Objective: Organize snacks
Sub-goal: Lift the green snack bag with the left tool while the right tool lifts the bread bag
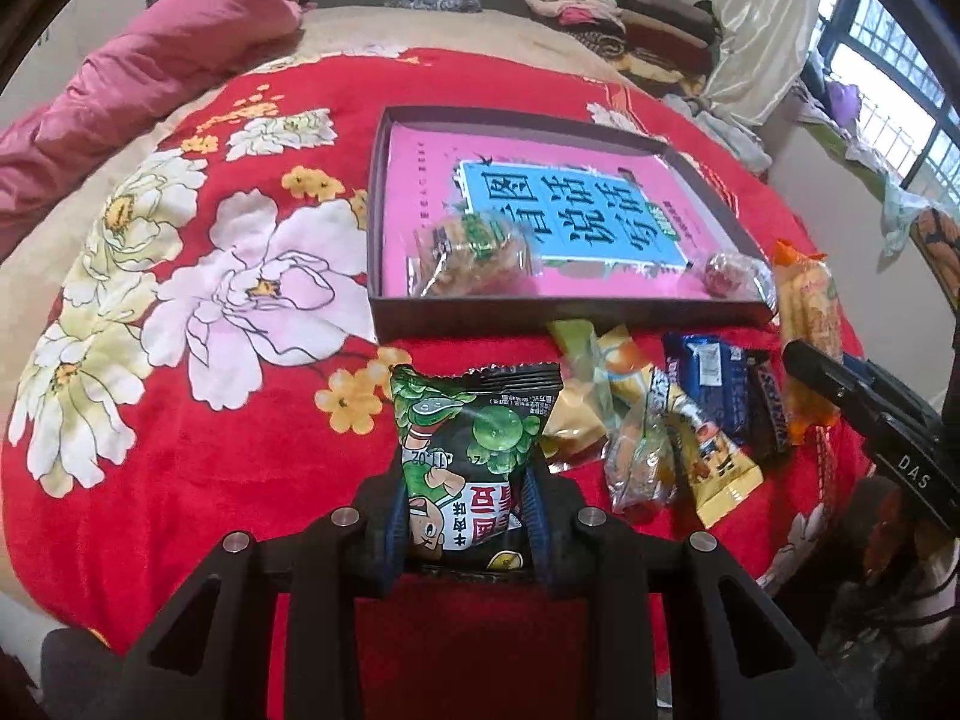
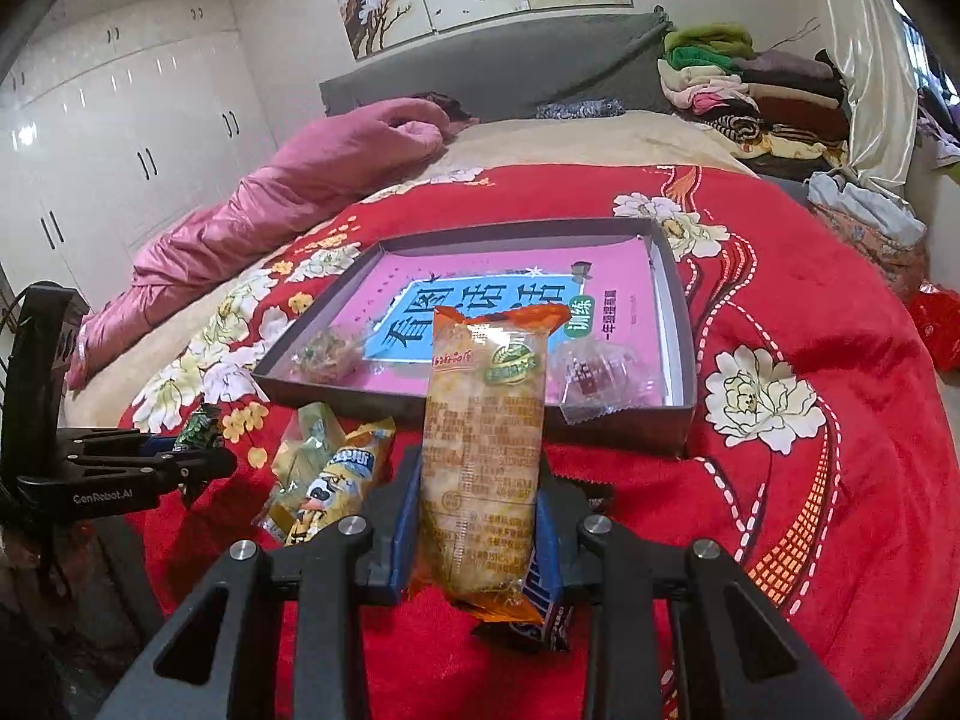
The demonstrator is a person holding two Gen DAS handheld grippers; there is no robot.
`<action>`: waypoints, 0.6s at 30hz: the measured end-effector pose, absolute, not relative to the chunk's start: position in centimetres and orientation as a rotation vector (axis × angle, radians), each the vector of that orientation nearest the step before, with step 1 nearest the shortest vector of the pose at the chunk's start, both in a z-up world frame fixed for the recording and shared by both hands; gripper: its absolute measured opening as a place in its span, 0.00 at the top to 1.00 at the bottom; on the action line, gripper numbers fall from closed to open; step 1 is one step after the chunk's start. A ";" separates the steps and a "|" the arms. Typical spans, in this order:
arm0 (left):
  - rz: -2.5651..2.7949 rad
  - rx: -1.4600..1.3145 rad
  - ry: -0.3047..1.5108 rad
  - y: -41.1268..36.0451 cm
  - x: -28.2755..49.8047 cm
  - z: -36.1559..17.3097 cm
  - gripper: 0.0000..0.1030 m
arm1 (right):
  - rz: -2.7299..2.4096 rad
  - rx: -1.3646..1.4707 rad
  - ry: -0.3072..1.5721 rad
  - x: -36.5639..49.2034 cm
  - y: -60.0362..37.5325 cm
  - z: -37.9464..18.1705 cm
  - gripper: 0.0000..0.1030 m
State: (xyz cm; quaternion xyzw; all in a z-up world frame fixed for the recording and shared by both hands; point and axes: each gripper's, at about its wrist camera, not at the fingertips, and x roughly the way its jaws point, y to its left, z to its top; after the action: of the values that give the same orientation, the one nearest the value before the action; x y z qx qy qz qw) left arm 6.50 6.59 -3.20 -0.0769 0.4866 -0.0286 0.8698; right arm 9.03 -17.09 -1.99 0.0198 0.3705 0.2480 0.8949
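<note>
The left gripper (image 1: 465, 516) points toward the shallow box (image 1: 564, 306), its two blue-padded fingers (image 1: 393, 531) closed from either side on the lower part of a green pea packet (image 1: 474, 450), which stands upright between them, short of the box's near wall. The right gripper (image 2: 477, 516) likewise faces the box, fingers (image 2: 405, 516) pressed against an orange-ended snack packet (image 2: 483, 444) held upright before the near wall.

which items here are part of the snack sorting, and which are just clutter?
In play:
green pea packet in left hand-held gripper
orange packet in right hand-held gripper
box tray
loose snack pile

Clutter:
folded clothes
pink quilt
wardrobe
</note>
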 end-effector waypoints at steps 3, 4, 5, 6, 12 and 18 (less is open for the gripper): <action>-0.055 -0.159 1.005 6.5 6.5 -2.5 0.68 | 0.520 0.051 0.756 9.1 -17.3 -1.7 0.68; -0.052 -0.159 1.002 6.5 6.5 -2.3 0.68 | 0.522 0.054 0.750 9.0 -17.4 -1.6 0.68; -0.051 -0.159 1.001 6.5 6.5 -2.1 0.68 | 0.523 0.056 0.744 9.0 -17.5 -1.5 0.68; -0.053 -0.161 0.997 6.5 6.6 -1.8 0.68 | 0.524 0.060 0.738 9.0 -17.6 -1.3 0.68; -0.050 -0.162 0.980 6.3 6.8 -0.6 0.68 | 0.530 0.061 0.707 9.0 -18.0 -0.2 0.68; -0.057 -0.176 0.976 5.6 7.3 0.3 0.68 | 0.517 0.083 0.678 9.0 -19.0 1.0 0.68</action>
State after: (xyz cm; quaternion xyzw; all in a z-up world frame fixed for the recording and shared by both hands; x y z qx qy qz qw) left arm 7.29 5.63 0.28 -0.0844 0.4683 -0.0275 0.8791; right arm 8.98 -18.98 0.96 0.0400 0.3287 0.2505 0.9097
